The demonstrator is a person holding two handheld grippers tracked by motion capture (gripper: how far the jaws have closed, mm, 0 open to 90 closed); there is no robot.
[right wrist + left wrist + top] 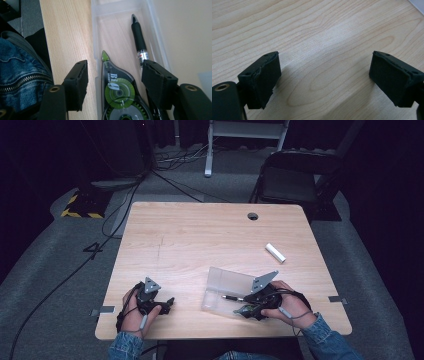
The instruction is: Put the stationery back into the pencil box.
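A clear plastic case (216,301) lies open near the table's front edge, its lid (231,281) tilted up at the back. Inside it lie a black pen (138,37) and a green and grey correction tape dispenser (117,87). My right gripper (117,82) is open and hangs over the case, its jaws on either side of the dispenser, with a gap at the left jaw. In the high view the right gripper (247,310) is at the case's right end, near the pen (231,297). My left gripper (167,304) rests open at the front left over bare wood (324,37).
A small white cylinder (275,252) lies on the wooden table (200,235) to the right of centre. A cable hole (253,216) sits near the far edge. A black folding chair (295,175) stands behind the table, and cables run over the floor at the left.
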